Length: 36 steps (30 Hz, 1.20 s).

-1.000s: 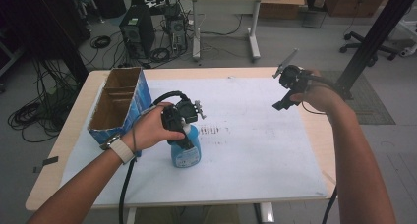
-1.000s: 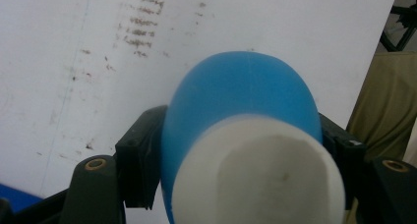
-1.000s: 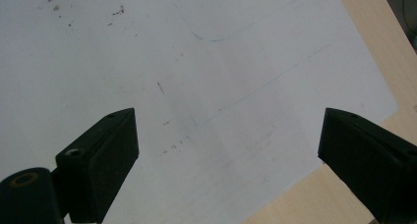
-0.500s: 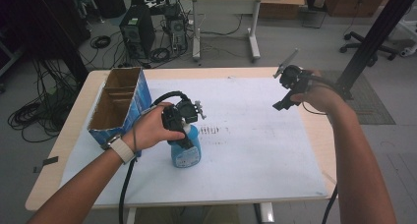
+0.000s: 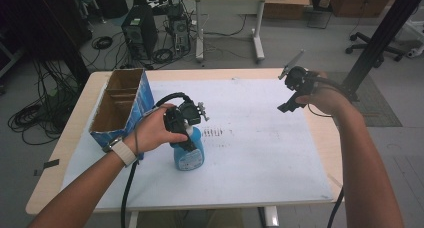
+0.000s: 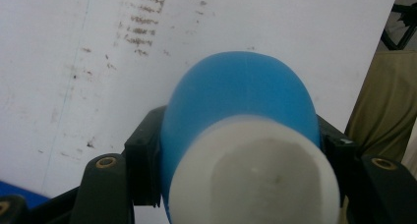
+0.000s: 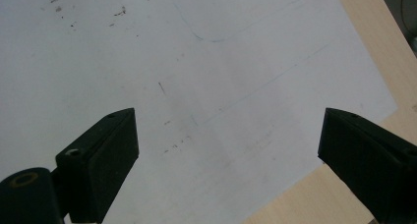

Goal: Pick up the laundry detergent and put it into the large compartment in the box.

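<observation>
Near the middle of the white sheet [image 5: 260, 138] that covers the table [image 5: 65, 138] stands the blue bottle [image 5: 189, 153], upright, just beside the open cardboard box [image 5: 120, 105]. We have the left gripper [image 5: 186, 132] clamped on its upper part: from the left gripper view the two black jaws have just been closing and now press on either side of the blue body [image 6: 236, 96], right below the white cap [image 6: 253, 175]. Our right gripper [image 7: 226, 150] hovers well apart, over the far right part of the sheet, its jaws wide apart with nothing between them.

We judge the main risk to be the grip itself. The bottle's shoulder is rounded and looks smooth, and we hold it high up, so on a lift it could slide down through the pads or swing like a pendulum. If the plastic is soft, the squeeze could dent it or force liquid out at the cap. We also see the box close on the left: a sideways move at table height could knock the bottle's base against the box wall and tip or twist it in the jaws. The cable [image 5: 127, 188] trailing from the left gripper could drag on the table edge and pull our hand off line.
</observation>
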Motion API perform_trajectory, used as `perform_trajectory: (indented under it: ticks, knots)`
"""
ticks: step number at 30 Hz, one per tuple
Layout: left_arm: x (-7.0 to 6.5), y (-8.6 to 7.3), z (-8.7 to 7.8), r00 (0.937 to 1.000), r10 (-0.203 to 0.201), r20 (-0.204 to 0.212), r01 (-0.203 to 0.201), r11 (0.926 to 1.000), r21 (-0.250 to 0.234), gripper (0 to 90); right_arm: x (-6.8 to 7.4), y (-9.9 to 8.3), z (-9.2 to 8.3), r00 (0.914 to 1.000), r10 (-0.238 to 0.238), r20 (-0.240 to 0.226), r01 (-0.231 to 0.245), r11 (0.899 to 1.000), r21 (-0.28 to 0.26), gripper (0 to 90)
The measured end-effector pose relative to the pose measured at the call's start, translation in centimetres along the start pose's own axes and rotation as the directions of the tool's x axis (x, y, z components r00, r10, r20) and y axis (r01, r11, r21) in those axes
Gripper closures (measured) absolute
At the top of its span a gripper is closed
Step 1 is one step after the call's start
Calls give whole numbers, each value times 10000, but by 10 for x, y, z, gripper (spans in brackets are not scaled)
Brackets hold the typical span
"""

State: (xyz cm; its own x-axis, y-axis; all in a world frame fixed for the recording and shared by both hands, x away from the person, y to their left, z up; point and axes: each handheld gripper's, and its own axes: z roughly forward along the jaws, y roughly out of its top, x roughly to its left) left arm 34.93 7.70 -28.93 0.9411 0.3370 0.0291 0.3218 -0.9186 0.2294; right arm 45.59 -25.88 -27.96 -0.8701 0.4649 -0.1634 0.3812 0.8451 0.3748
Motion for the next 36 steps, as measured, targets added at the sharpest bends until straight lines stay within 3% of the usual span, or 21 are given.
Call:
perform_trajectory:
  ticks: [23, 36]
  knots:
    - [-6, 2, -20, 9998, -127, -181, 125, 9999, -103, 373, 3, -2, -5, 10000, -6, 63, 7, 10000, -76, 83]
    - [-7, 2, -36, 9983, -505, -287, 498, 9985, -233, 373, 5, -3, -9, 9999, 5, 108, -3, 9999, -157, 83]
